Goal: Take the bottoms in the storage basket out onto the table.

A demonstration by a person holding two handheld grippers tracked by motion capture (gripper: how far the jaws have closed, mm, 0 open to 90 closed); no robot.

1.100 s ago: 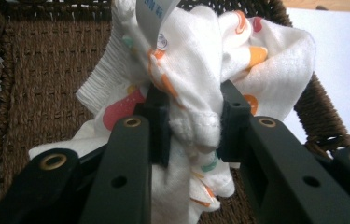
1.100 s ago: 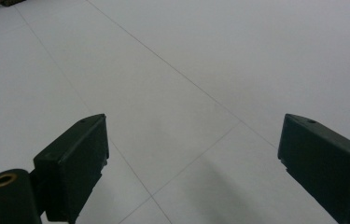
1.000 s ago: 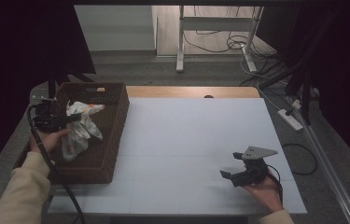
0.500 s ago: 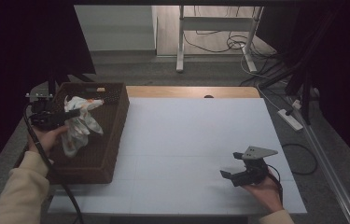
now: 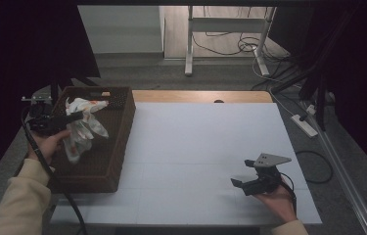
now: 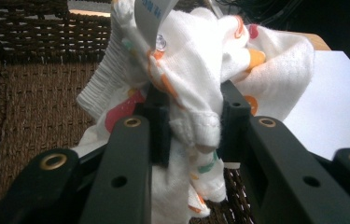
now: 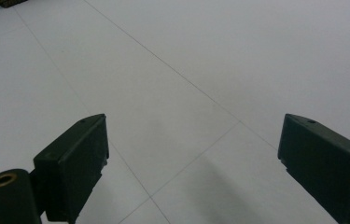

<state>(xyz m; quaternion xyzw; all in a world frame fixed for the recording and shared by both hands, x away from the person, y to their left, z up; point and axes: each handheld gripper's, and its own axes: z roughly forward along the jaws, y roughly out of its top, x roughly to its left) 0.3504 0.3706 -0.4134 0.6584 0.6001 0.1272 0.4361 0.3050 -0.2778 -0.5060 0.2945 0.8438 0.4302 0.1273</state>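
White cloth (image 5: 80,128) with coloured spots hangs from the left gripper (image 5: 73,117) above the wicker basket (image 5: 115,147) in the high view; the right gripper (image 5: 242,186) rests open over the bare table (image 5: 195,142). In the left gripper view, its 2 jaws pinch a bunched fold. It looks soft, light and floppy, best held by a thick fold. The right gripper view shows wide, empty jaws.
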